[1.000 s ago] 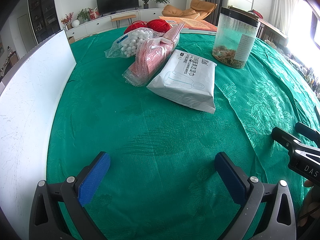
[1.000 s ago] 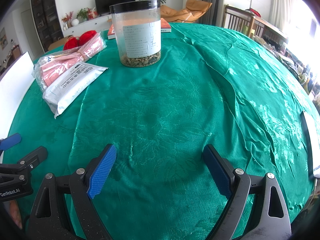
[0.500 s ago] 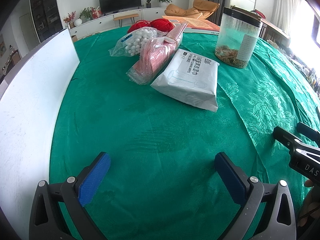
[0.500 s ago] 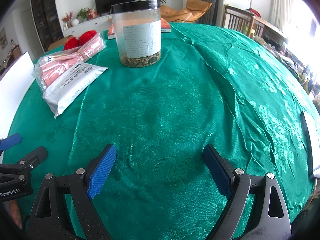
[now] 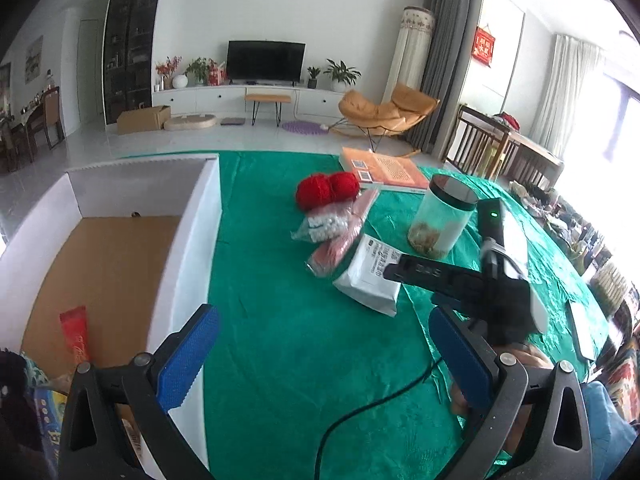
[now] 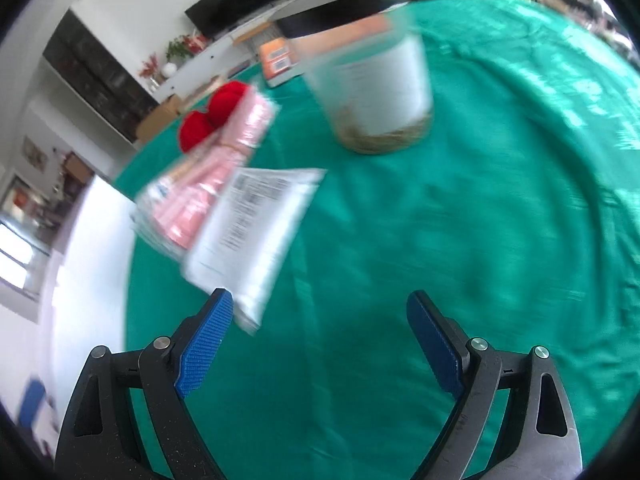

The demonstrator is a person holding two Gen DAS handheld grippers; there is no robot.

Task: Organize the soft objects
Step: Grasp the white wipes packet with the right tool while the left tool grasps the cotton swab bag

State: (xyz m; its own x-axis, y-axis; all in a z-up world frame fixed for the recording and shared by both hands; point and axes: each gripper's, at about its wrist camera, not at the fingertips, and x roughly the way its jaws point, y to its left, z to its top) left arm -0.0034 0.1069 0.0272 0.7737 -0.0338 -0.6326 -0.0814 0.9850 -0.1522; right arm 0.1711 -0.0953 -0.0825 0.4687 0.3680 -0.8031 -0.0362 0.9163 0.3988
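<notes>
Both grippers gape wide, holding nothing — the right gripper (image 6: 320,344) hangs over the white soft pack (image 6: 256,236), just ahead of its left finger; the left gripper (image 5: 324,356) sits beside the white box (image 5: 188,248).

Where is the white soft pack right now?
In the left wrist view the white soft pack lies on the green tablecloth, right of centre, between the pink packet and the clear jar.

A white flat pack (image 5: 370,276) lies mid-table. Beside it lie a pink packet (image 5: 340,236) and a bag of white balls (image 5: 324,227). Two red yarn balls (image 5: 326,190) sit nearer the far edge.
</notes>
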